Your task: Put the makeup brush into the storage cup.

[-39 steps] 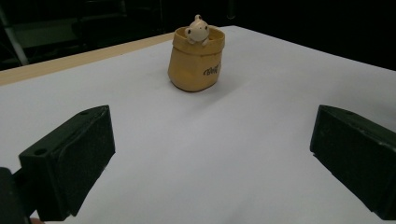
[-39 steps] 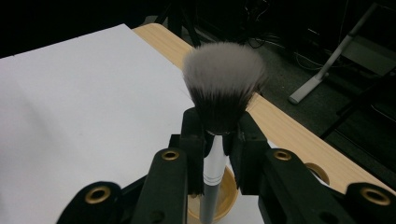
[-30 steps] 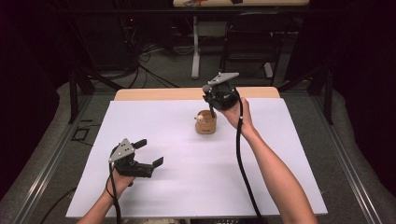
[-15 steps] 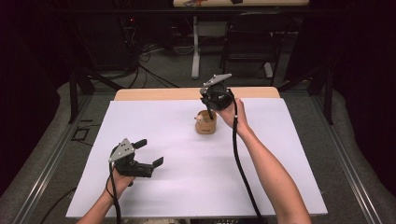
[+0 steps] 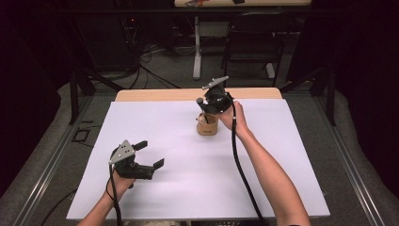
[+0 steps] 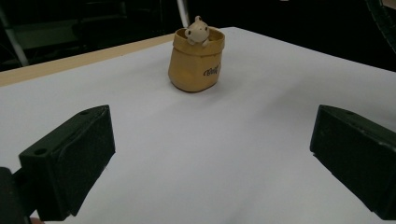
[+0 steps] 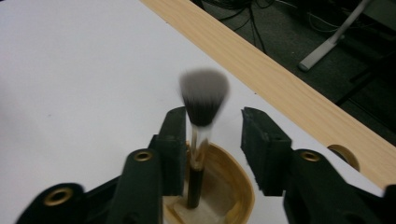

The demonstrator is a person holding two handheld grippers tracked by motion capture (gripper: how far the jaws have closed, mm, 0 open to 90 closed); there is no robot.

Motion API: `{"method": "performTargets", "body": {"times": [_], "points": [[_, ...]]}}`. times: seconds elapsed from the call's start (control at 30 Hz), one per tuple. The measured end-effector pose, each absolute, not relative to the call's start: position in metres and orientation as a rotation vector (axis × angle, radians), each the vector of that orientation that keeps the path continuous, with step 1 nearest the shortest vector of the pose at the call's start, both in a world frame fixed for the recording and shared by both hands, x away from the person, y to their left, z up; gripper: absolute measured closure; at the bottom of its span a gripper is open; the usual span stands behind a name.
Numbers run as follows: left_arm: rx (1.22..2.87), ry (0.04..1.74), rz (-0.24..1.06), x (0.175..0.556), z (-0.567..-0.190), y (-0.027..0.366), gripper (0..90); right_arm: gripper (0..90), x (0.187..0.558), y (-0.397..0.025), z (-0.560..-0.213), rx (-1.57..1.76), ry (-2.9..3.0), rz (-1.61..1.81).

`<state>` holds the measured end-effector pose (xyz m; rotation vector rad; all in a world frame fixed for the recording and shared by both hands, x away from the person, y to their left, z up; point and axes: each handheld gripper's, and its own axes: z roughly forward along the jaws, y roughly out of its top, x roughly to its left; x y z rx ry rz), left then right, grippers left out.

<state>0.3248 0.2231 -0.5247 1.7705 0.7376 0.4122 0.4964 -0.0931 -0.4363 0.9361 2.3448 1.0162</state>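
The right gripper (image 5: 210,109) is held at the far middle of the white worktop (image 5: 188,141), forearm stretched forward, tipped down over a small tan pot (image 5: 207,125). Its jaws stand apart on either side of a makeup brush (image 7: 201,121) that stands upright in the pot, touching the left jaw. The left gripper (image 5: 149,154) rests near the front left, hand low on the worktop, jaws wide and holding nothing, aimed toward the pot.

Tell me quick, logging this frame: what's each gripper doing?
Left gripper: open, holding nothing.
Right gripper: open around the brush standing in the holder.
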Motion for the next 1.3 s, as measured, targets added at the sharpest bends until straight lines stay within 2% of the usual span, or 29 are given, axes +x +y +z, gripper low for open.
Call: {"method": "performTargets", "body": {"times": [0.03, 0.07, 0.1, 0.13, 0.17, 0.27, 0.3, 0.33, 0.4, 0.47, 0.67, 0.87, 1.3], "points": [[1.769, 0.740, 0.413, 0.325, -0.525, 0.224, 0.0, 55.9, 0.496, -0.093, -0.437, 0.942, 2.345, 1.022], [1.765, 0.742, 0.416, 0.324, -0.525, 0.224, 0.0, 46.6, 0.494, -0.095, -0.437, 0.947, 2.345, 1.029], [1.765, 0.742, 0.417, 0.324, -0.524, 0.224, 0.0, 46.6, 0.494, -0.095, -0.437, 0.947, 2.345, 1.029], [1.762, 0.742, 0.414, 0.323, -0.524, 0.224, 0.0, 41.0, 0.492, -0.097, -0.438, 0.955, 2.344, 1.032], [1.764, 0.741, 0.416, 0.323, -0.524, 0.224, 0.0, 41.0, 0.492, -0.097, -0.438, 0.955, 2.344, 1.032], [1.780, 0.736, 0.419, 0.322, -0.524, 0.223, 0.4, 21.0, 0.484, -0.104, -0.439, 0.954, 2.336, 1.064], [1.782, 0.737, 0.423, 0.322, -0.524, 0.223, 0.4, 21.0, 0.484, -0.104, -0.439, 0.954, 2.336, 1.064], [1.781, 0.731, 0.418, 0.322, -0.523, 0.223, 0.5, 14.7, 0.479, -0.109, -0.439, 0.936, 2.350, 1.089], [1.780, 0.729, 0.420, 0.321, -0.523, 0.223, 0.5, 13.7, 0.476, -0.111, -0.438, 0.925, 2.346, 1.097], [1.774, 0.730, 0.428, 0.321, -0.523, 0.222, 0.5, 8.6, 0.467, -0.118, -0.437, 0.901, 2.345, 1.147], [1.763, 0.715, 0.425, 0.320, -0.522, 0.223, 0.4, 2.4, 0.447, -0.131, -0.433, 0.844, 2.328, 1.222], [1.761, 0.707, 0.442, 0.319, -0.519, 0.224, 0.4, 0.0, 0.424, -0.143, -0.429, 0.802, 2.311, 1.282], [1.755, 0.674, 0.455, 0.315, -0.511, 0.224, 0.4, 0.0, 0.372, -0.172, -0.428, 0.729, 2.269, 1.374]]}}
